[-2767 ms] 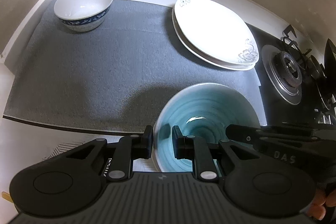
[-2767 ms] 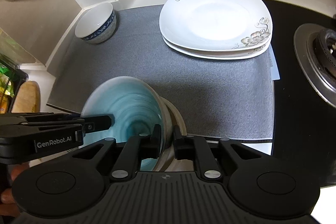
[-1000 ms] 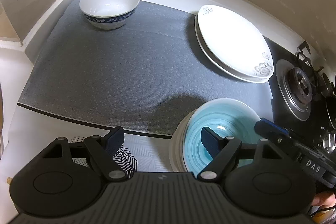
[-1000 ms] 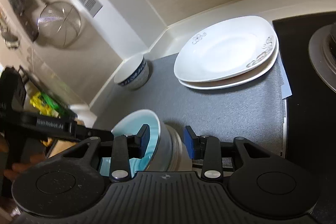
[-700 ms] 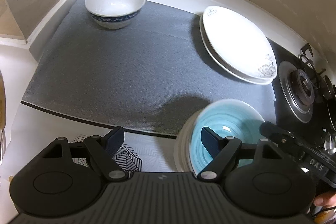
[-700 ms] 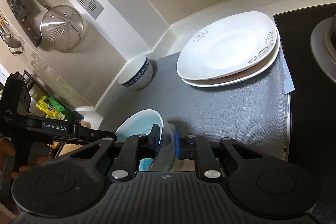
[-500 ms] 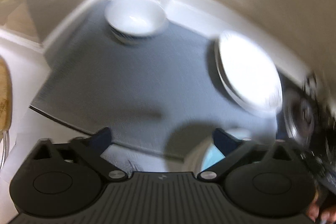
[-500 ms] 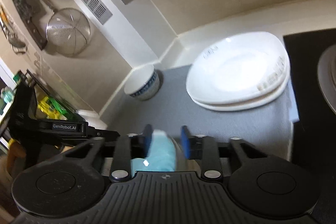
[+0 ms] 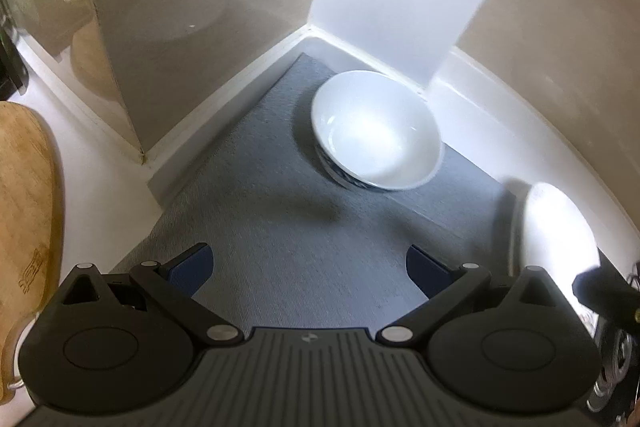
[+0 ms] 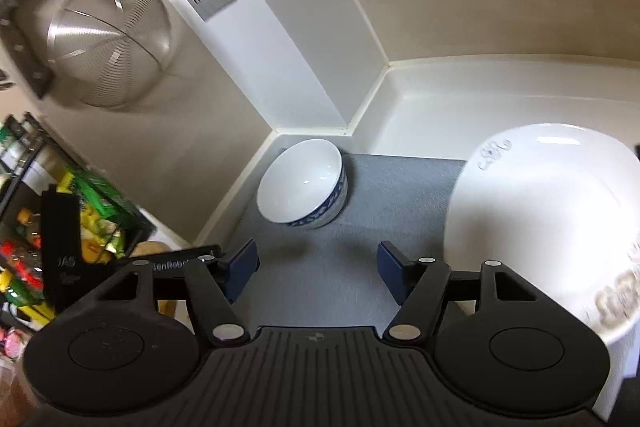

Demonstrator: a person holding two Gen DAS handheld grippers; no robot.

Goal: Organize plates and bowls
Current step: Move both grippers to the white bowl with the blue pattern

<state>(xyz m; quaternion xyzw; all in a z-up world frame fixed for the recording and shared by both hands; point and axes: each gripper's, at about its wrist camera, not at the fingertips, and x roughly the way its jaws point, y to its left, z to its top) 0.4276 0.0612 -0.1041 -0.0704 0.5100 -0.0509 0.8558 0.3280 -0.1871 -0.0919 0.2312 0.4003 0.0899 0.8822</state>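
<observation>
Nearest the left wrist camera, the left tool (image 9: 308,265) stands released, its blue-padded jaws spread as wide as they go with only the grey woven mat (image 9: 288,227) between them. The right tool (image 10: 316,267) is likewise empty: its jaws are opening, and nothing but mat shows in the gap. Beyond both tools, ahead along their fingers, the round white ceramic bowl with a blue patterned band (image 9: 376,135) sits upright on the mat, tucked into the back corner of the desk where the white column meets the beige wall; in the right wrist view the same bowl (image 10: 302,183) lies ahead and slightly left of the gap. In both views it is well apart from the pads, with open mat between. Being round, it has no long axis, so either tool could take its rim. Which hand is nearer is hard to judge through the fisheye blur, though the left tool seems more squarely lined up on it. To the right, the stack of white squarish plates with grey floral print (image 10: 548,219) rests on the mat, its edge (image 9: 556,227) bright and smeared in the left view.
</observation>
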